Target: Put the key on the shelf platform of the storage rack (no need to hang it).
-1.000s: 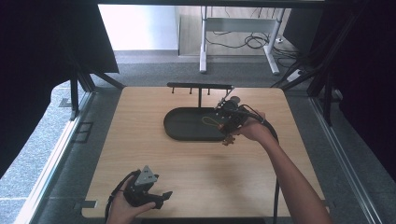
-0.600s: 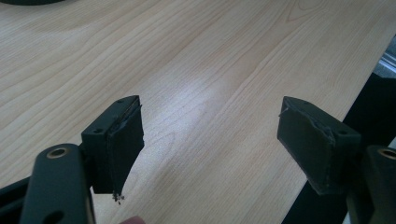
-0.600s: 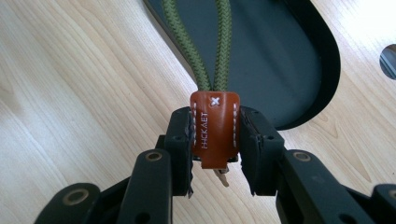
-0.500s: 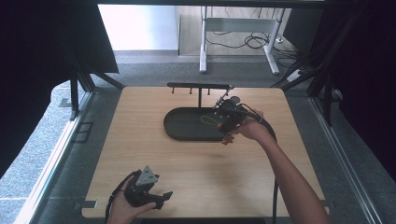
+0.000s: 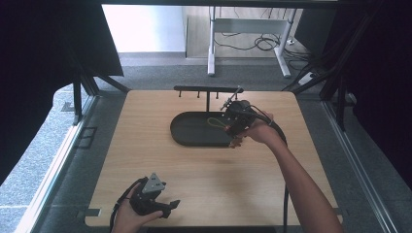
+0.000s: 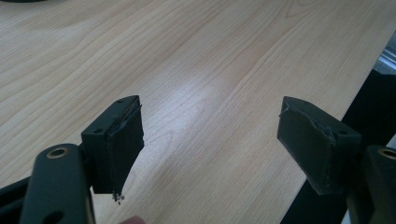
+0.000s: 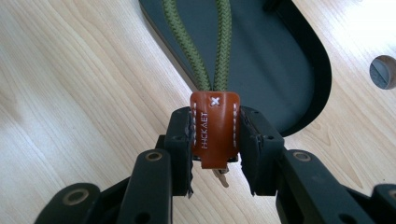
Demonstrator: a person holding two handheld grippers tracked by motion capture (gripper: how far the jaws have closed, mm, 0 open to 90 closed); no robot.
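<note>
Tip-wise, right gripper (image 7: 215,140) is clamped on the brown leather tab (image 7: 214,128) of the green cord loop (image 5: 214,123) over the dark tray's (image 5: 189,138) right end, so lift slowly; left gripper (image 6: 210,140) idles released near the worktop's (image 5: 233,174) front-left edge.

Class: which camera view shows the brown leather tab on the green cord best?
The right gripper view: the leather tab sits close up, clamped between the jaws, stitching visible. The high view shows the green cord as a small loop over the tray.

Cord loop (image 5: 215,123) in tray (image 5: 189,138).
</note>
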